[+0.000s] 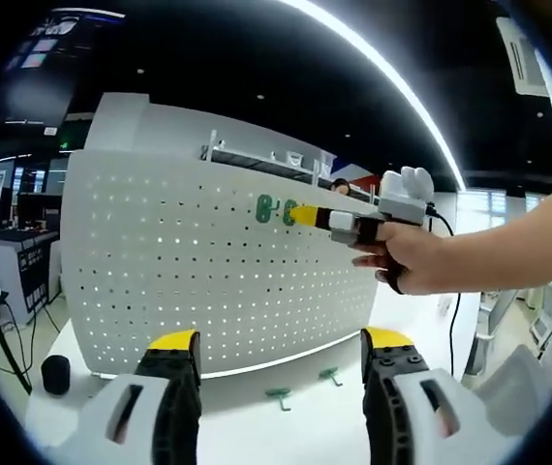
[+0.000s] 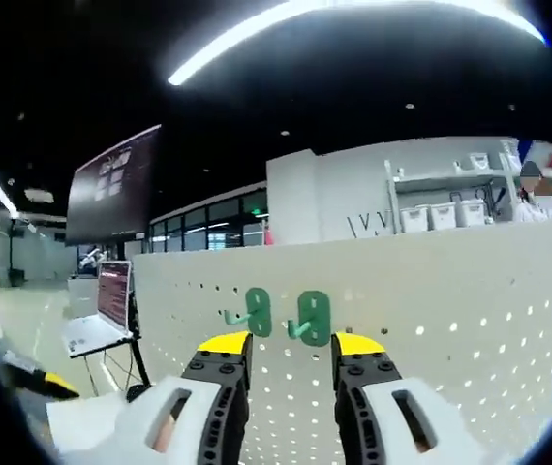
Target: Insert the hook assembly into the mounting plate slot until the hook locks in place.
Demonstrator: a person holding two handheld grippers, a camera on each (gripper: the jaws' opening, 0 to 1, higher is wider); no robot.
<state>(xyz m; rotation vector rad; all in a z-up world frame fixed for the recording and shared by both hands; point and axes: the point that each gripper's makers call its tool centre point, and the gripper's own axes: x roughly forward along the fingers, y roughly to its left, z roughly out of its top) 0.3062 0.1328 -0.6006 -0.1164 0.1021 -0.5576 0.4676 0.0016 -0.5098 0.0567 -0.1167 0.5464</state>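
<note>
Nearest us, the left gripper (image 1: 279,360) hangs with jaws spread and empty above the white table (image 1: 237,431). Two loose green plastic hooks (image 1: 279,396) lie near the foot of the white perforated metal pegboard (image 1: 160,281). The right gripper (image 2: 290,355) sits just below two green hooks (image 2: 312,317) mounted near the board's top edge, jaws parted, apparently gripping nothing. We judge seating or release is in hand; next, confirm lock, fetch another.
</note>
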